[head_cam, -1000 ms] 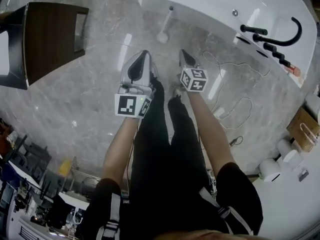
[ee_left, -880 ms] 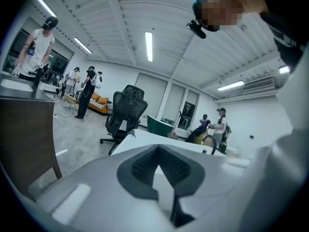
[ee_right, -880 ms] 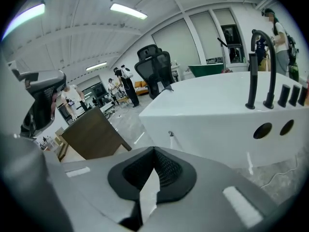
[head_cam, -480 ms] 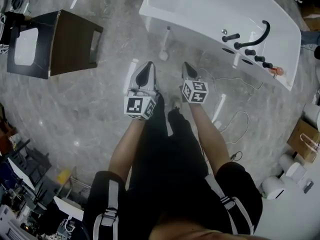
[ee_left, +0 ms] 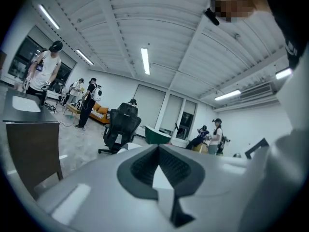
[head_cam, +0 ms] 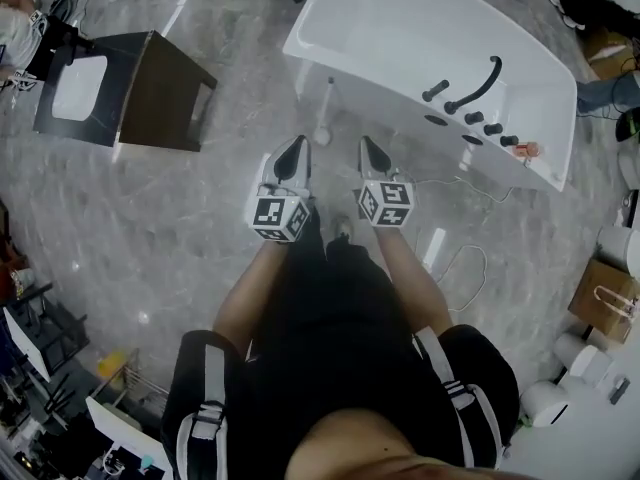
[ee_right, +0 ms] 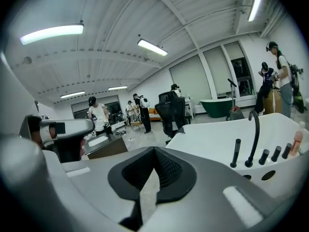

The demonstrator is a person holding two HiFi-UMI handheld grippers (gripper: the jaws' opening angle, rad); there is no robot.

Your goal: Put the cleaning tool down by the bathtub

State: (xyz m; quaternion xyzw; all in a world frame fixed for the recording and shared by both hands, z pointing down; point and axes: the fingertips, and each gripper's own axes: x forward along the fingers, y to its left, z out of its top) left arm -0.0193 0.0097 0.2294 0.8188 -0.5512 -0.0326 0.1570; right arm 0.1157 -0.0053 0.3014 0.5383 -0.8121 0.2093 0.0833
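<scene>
A white bathtub (head_cam: 430,38) fills the top right of the head view, and its rim (ee_right: 217,139) also shows in the right gripper view. The cleaning tool (head_cam: 326,108), a white long-handled brush, stands on the grey floor against the tub's near side, head down. My left gripper (head_cam: 295,146) and right gripper (head_cam: 367,145) hover side by side just short of the tool, pointing at the tub. Both are shut, with nothing between their jaws. In the gripper views the left gripper (ee_left: 157,148) and the right gripper (ee_right: 154,151) show their tips meeting.
A dark wooden cabinet (head_cam: 160,93) with a white basin top stands at the left. A black faucet (head_cam: 475,86) and knobs sit on the tub's deck. A white cable (head_cam: 462,258) trails over the floor at the right, near a paper bag (head_cam: 603,290). People and an office chair (ee_left: 120,125) stand farther off.
The head view has pulled back, so the tub and cabinet show more fully. Both grippers stay shut and close together. The tool stays by the tub.
</scene>
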